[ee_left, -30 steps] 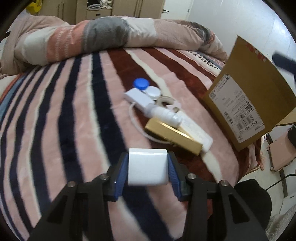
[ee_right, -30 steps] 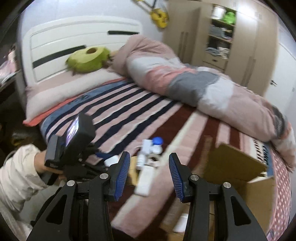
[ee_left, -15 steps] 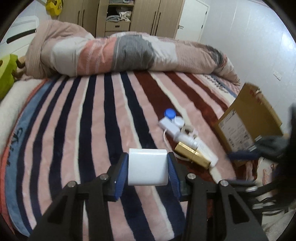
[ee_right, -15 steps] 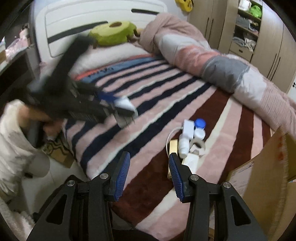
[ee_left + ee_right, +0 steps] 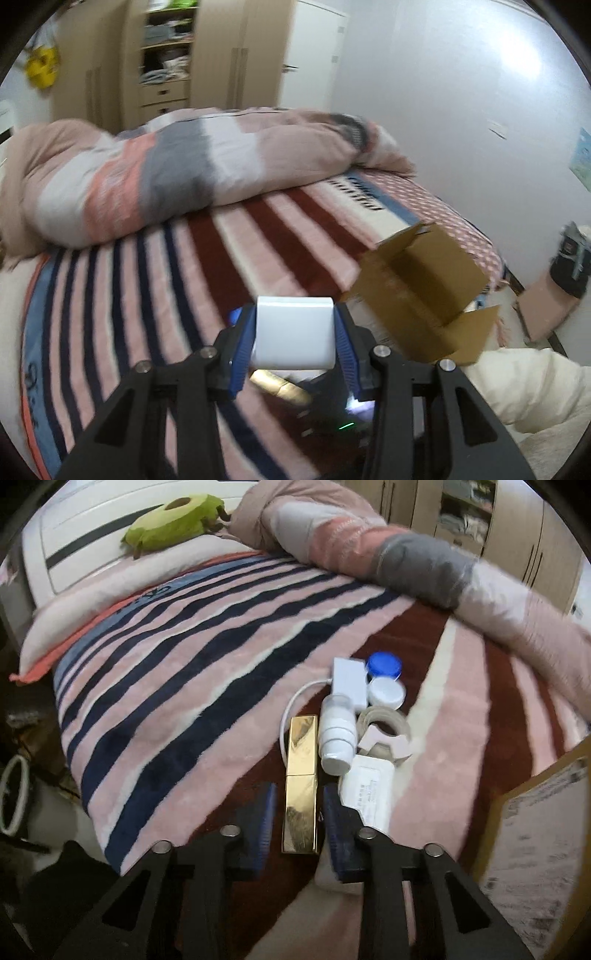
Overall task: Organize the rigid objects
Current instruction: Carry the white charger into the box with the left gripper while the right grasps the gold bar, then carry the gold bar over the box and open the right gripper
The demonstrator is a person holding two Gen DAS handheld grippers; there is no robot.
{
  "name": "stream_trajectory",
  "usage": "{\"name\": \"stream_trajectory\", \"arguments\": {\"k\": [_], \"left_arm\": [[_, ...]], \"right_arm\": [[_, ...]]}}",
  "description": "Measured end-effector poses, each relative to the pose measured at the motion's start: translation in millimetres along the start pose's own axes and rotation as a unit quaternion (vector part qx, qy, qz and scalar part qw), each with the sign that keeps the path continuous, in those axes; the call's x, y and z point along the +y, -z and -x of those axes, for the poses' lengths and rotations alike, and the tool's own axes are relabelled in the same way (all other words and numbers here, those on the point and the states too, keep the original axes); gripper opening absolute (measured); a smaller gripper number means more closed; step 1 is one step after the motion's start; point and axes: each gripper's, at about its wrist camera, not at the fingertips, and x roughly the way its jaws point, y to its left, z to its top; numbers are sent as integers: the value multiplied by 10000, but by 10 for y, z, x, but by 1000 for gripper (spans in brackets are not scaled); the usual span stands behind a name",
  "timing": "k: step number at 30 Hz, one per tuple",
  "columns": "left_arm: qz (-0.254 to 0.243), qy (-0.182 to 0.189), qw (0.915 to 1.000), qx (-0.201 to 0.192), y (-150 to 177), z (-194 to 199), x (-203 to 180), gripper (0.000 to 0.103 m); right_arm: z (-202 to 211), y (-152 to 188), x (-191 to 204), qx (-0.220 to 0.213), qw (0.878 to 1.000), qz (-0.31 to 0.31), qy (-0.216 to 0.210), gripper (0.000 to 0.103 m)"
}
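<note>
Left gripper [image 5: 295,338] clamps a white block [image 5: 293,334]; right gripper [image 5: 299,818], jaws parted, straddles the gold bar [image 5: 301,781], white bottle [image 5: 336,736] and charger [image 5: 365,790] crowding alongside.

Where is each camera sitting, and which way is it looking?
Left wrist: sits on the left gripper, faces across the striped bed toward the open cardboard box; shows its fingers clamping a white block.
Right wrist: sits on the right gripper, looks down at the gold box between its open fingers; a white bottle lies beside it.
Shared: the gold box, cardboard box, rolled duvet.
</note>
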Motion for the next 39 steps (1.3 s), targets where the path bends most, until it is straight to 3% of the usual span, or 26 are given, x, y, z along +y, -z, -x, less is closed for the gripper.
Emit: {"name": "stream_trajectory", "arguments": {"k": [9,15,17,18,19,21,24,27,29,33,39], "left_arm": [[-665,723,9938,519,-600,-603,-998,39],[-816,632,9867,1256,-579,-1226,-1395,38],[-806,651,9870,1230,-549,-1250,-1388,39],[-785,676,9880,1150,-555,-1194,-1387,47],[-779,693,9892,1032,-558,-1124,-1373,60],[-802,621,9917,786,-563,-959,-1305,71],[-746,338,9956,456,-528,-625,-1084,72],[-605,-162,9979,147,-430,-343,-798,82],[-452,-648,9968,-149,-284,-111,-541,82],[-97,-1040,9935,-448,27,193,-101,82],[297,-1427,9887,-352,584,266,444,82]], "right_arm": [[34,38,-41,-167,9991,-6,-382,14],[37,72,-49,-105,9987,78,-488,14],[37,60,-43,-69,9988,99,-479,14],[35,57,-42,-51,9988,114,-470,14],[33,62,-40,-41,9988,127,-463,14],[32,68,-33,-11,9988,148,-463,15],[12,62,-6,-12,9989,157,-437,16],[17,53,-11,-112,9989,92,-435,14],[63,49,8,-226,9989,117,-392,14],[184,31,71,-282,9985,163,-429,14],[25,5,168,197,9986,285,-411,14]]}}
